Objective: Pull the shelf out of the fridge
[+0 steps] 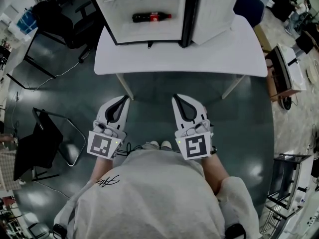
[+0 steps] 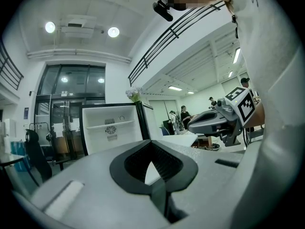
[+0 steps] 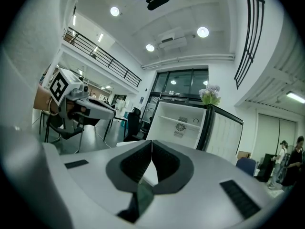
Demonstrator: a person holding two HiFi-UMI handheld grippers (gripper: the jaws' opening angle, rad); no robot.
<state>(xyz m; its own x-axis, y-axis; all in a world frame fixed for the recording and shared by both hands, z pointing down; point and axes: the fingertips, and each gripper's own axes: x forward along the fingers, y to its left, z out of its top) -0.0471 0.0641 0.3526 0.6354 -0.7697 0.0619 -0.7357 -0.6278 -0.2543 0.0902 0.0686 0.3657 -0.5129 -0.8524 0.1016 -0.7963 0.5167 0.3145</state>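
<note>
head view, looking down: my left gripper (image 1: 122,99) and right gripper (image 1: 177,98), white moulded plastic with black ribbed pads, are held side by side over a glossy dark grey-green floor (image 1: 75,93), short of the desk. both sets of jaws are closed together with nothing between them. the desk (image 1: 224,54) is a matte white rectangular top with rounded corners on slim pale legs. on it stands the fridge (image 1: 149,33), a small black-framed box with a white lining, its door (image 1: 214,9) swung open at the right. the shelf (image 2: 97,126), a thin white level, sits in place across the upper cavity. a dark bottle (image 1: 152,17) with a red label lies on its side on the fridge bottom. room: high white ceiling with round lights (image 3: 203,31), a black railing (image 2: 181,25), tall glass doors (image 2: 71,109), a black office chair (image 1: 55,16).
</note>
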